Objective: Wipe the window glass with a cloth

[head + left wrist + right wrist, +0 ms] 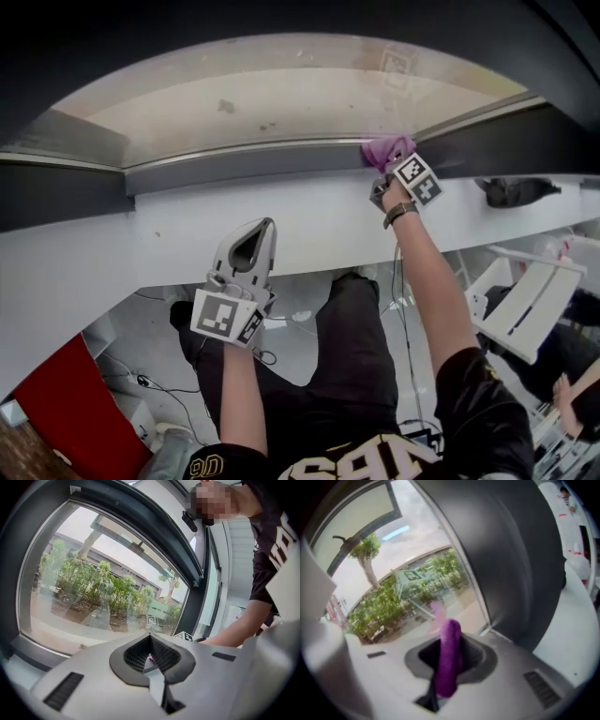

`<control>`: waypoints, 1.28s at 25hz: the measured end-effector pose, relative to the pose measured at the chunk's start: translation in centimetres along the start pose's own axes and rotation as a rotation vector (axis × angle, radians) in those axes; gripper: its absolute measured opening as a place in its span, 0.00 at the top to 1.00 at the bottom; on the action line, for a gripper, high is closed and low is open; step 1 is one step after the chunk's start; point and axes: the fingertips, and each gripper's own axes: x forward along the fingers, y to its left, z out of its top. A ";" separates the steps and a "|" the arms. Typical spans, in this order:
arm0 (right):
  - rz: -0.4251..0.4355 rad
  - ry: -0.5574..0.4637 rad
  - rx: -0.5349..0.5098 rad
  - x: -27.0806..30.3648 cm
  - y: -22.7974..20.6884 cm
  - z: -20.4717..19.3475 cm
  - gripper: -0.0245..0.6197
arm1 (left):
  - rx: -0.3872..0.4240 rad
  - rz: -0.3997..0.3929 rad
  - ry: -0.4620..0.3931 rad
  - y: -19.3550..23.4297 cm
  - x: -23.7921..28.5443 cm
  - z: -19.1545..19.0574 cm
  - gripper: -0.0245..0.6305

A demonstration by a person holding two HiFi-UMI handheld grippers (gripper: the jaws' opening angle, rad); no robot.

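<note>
The window glass (281,94) fills the top of the head view, inside a dark frame (244,167). A purple cloth (386,150) is pressed at the glass's lower right corner, against the frame. My right gripper (386,167) is shut on it, arm stretched forward. In the right gripper view the cloth (449,653) stands folded between the jaws of the right gripper (450,632), close to the glass (412,588). My left gripper (266,225) hangs lower, over the white sill (112,253), apart from the glass. Its jaws meet with nothing held. The left gripper (150,637) faces the glass (93,592).
A black item (511,190) lies on the sill at the right. Below, a white slatted chair (525,300) stands at the right and a red panel (66,394) at the lower left. Cables (141,382) trail on the floor. Another person's hand (562,389) shows at the far right.
</note>
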 end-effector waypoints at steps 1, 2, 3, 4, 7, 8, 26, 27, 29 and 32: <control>0.042 0.010 -0.030 -0.4 2.0 -1.3 0.85 | 0.003 0.018 -0.006 0.7 -0.5 0.1 0.95; 0.103 0.031 -0.060 -1.0 4.7 -3.4 0.85 | 0.007 0.032 -0.008 1.5 -1.1 0.2 0.95; 0.177 0.064 -0.080 -2.0 8.1 -6.3 0.85 | 0.015 0.038 -0.004 2.7 -1.9 0.2 0.95; 0.261 0.103 -0.097 -3.2 12.0 -9.7 0.85 | 0.025 0.041 0.007 4.0 -2.7 0.1 0.95; 0.566 0.186 -0.243 -7.0 26.2 -19.4 0.85 | 0.085 0.085 0.042 8.9 -6.0 0.3 0.95; 0.654 0.197 -0.296 -7.9 30.9 -22.1 0.85 | 0.108 0.114 0.046 10.7 -7.4 0.6 0.95; 0.712 0.335 -0.154 -6.6 55.0 -40.4 0.85 | 0.114 0.314 -0.008 24.5 -25.1 3.5 0.95; 0.676 0.316 -0.146 -6.2 52.6 -38.7 0.85 | 0.106 0.295 -0.005 23.8 -24.1 3.3 0.95; 0.589 0.274 -0.117 -5.0 46.6 -34.5 0.85 | 0.093 0.239 0.003 21.6 -21.6 2.9 0.95; 0.481 0.210 -0.093 -3.4 36.5 -27.3 0.85 | 0.098 0.131 0.006 17.5 -16.6 2.4 0.95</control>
